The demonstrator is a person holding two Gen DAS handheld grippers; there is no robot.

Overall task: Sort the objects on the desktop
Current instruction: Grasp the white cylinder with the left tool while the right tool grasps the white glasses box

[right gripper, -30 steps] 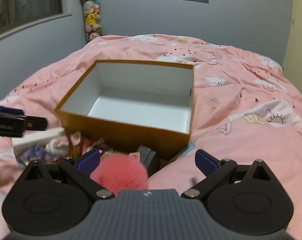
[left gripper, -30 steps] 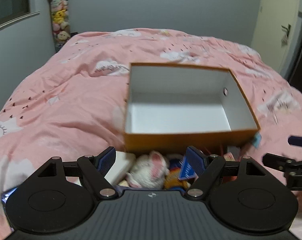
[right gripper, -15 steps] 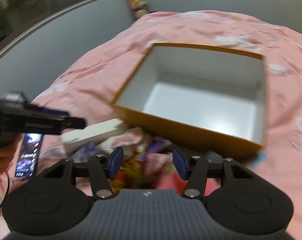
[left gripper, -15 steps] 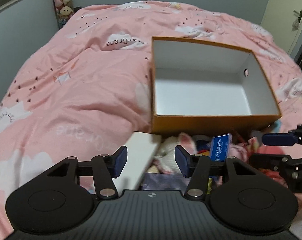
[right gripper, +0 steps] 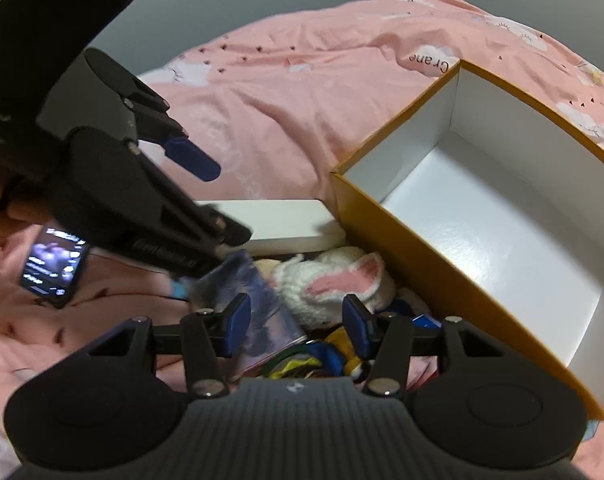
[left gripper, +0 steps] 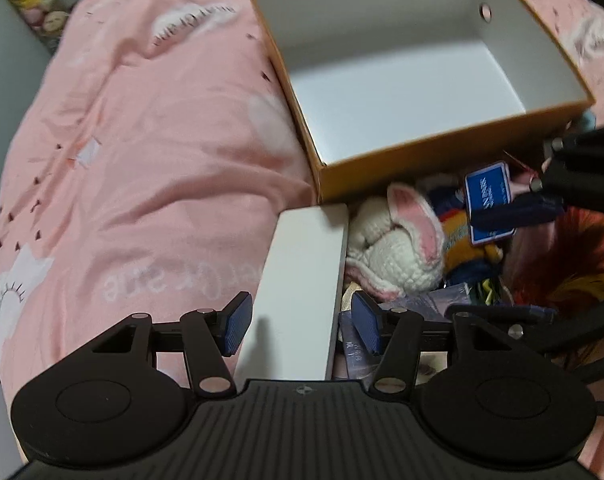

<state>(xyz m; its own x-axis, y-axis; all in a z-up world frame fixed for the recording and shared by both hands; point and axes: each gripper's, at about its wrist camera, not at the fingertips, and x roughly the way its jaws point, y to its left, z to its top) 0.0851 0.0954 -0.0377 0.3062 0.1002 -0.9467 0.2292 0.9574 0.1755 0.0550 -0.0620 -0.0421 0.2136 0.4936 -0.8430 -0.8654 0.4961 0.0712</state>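
On the pink bed (left gripper: 150,152), a flat white box (left gripper: 302,288) lies between the pads of the left hand-held gripper (left gripper: 298,330), whose jaws are opening, seemingly not pressing it. Pointing steeply down, the right hand-held gripper (right gripper: 296,324) hovers over a white plush rabbit (right gripper: 330,284), jaws closing, beside the empty orange box (right gripper: 390,236).

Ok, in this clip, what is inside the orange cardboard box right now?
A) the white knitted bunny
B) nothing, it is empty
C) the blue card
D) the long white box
B: the orange cardboard box shows only its bare white floor and walls, while the white knitted bunny, long white box and blue card lie outside it on the bedspread.
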